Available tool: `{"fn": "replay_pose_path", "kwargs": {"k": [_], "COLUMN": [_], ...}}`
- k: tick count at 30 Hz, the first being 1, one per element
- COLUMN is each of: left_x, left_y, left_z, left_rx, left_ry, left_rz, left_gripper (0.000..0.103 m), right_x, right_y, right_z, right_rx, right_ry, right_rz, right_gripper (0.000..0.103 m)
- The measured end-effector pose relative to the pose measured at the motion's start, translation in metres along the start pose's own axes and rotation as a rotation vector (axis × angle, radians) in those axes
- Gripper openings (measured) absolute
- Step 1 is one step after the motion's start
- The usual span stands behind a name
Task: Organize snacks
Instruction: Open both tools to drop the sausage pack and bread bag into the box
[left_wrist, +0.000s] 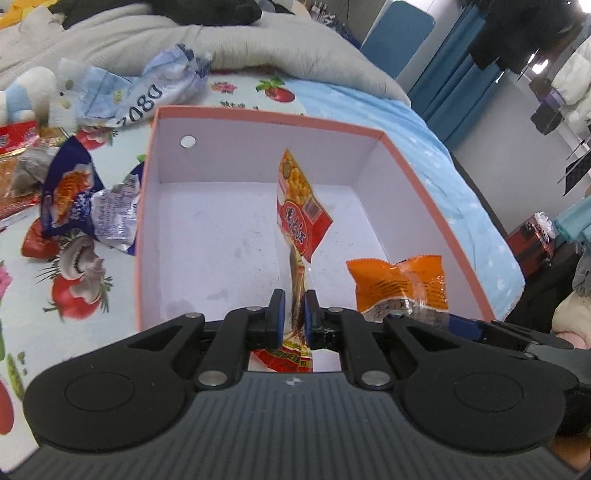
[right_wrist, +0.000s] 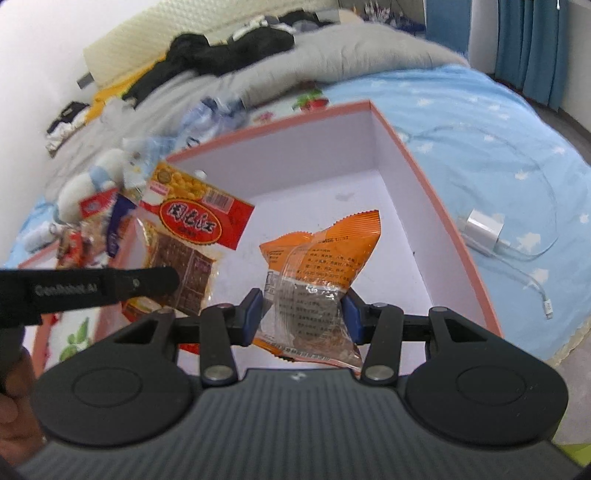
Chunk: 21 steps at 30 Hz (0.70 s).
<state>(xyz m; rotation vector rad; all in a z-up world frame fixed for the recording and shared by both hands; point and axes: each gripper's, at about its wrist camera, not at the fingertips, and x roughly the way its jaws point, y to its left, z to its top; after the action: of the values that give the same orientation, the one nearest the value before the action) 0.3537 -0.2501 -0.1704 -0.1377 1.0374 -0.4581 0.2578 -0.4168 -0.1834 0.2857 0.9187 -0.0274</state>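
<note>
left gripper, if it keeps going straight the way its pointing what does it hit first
Probably the white floor of the pink-rimmed box. The left gripper, shut on the red and yellow snack packet, points down into it, and that packet would likely touch first.

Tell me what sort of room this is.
Most likely a bedroom. The open pink-rimmed cardboard box sits on a bed with a light blue star-print sheet; a rumpled grey duvet lies behind it, and a white and blue plush toy sits beside the snack packets.
</note>
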Motion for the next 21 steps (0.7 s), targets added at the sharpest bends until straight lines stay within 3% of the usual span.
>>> {"fn": "replay_pose_path", "kwargs": {"k": [5, 10, 11, 14, 21], "left_x": [0.017, 0.01, 0.005, -0.012, -0.069], "left_y": [-0.001, -0.002, -0.003, -0.006, -0.008], "left_z": [0.004, 0.006, 0.005, 0.002, -0.018], "left_rx": [0.009, 0.005, 0.012, 0.024, 0.029], "left_ry": [0.02, 0.018, 0.004, -0.016, -0.082], "left_rz": [0.002, -0.007, -0.002, 0.001, 0.004], "left_gripper": [0.013, 0.049, 0.049, 0.049, 0.049], "right_x": [0.016, 0.019, 0.017, 0.008, -0.034], "right_y": [-0.008, -0.011, -0.011, -0.01, 0.004], "right_z": [0.004, 0.004, 0.003, 0.001, -0.01], "right_rx": [0.011, 0.022, 0.028, 0.032, 0.031], "right_ry": [0.022, 0.043, 0.042, 0.029, -0.043], "right_rz": [-0.006, -0.036, -0.035, -0.038, -0.021], "right_gripper": [0.05, 0.052, 0.052, 0.067, 0.067]}}
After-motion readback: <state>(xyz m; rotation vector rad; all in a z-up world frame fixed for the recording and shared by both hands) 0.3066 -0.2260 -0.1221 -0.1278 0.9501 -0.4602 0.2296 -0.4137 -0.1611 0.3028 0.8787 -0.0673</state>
